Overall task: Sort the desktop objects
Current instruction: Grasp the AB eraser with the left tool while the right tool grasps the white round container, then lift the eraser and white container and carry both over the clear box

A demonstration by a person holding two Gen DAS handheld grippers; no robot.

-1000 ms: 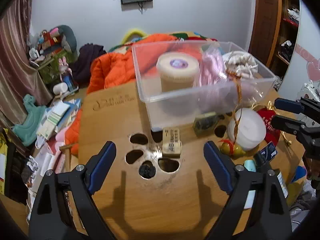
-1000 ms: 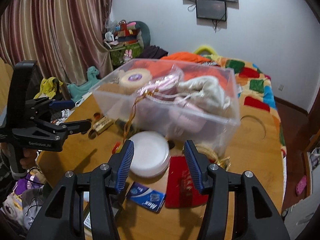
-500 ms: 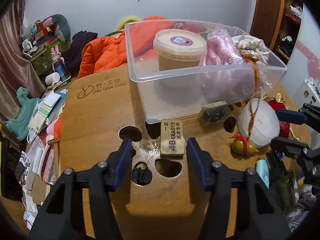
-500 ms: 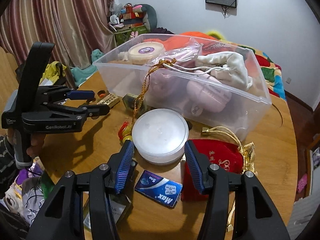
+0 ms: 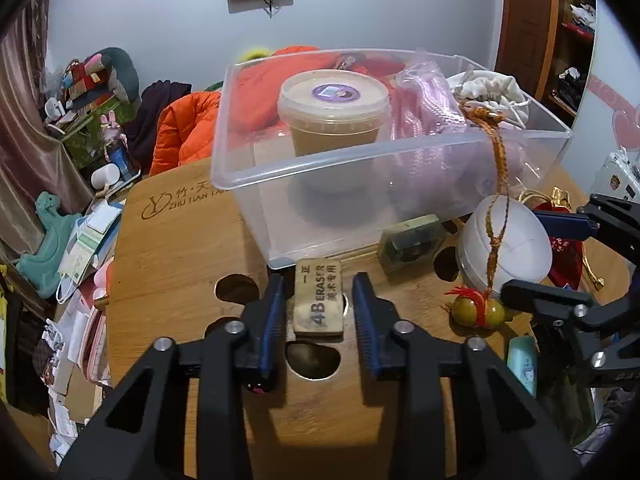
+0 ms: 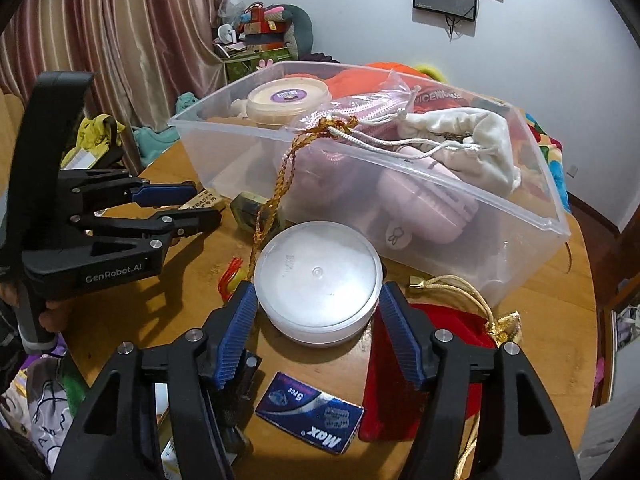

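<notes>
Wooden table point(image 5: 168, 264): left gripper point(image 5: 319, 300) straddles eraser point(image 5: 319, 298) ungripped; right gripper point(image 6: 318, 320) gapes around white tub point(image 6: 318, 280)

tan eraser point(image 5: 319, 300), white round tub point(image 6: 318, 280), red pouch point(image 6: 448, 344)

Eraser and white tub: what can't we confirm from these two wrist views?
- Left gripper contact: left wrist view shows fingers flanking the eraser; thin gaps, touch unclear.
- Eraser, right wrist view: mostly hidden behind the left gripper's fingers.
- White round container contents: opaque lid.
- Right gripper contact with the container: too close to tell.
- Clear bin bottom: covered by pouches.
</notes>
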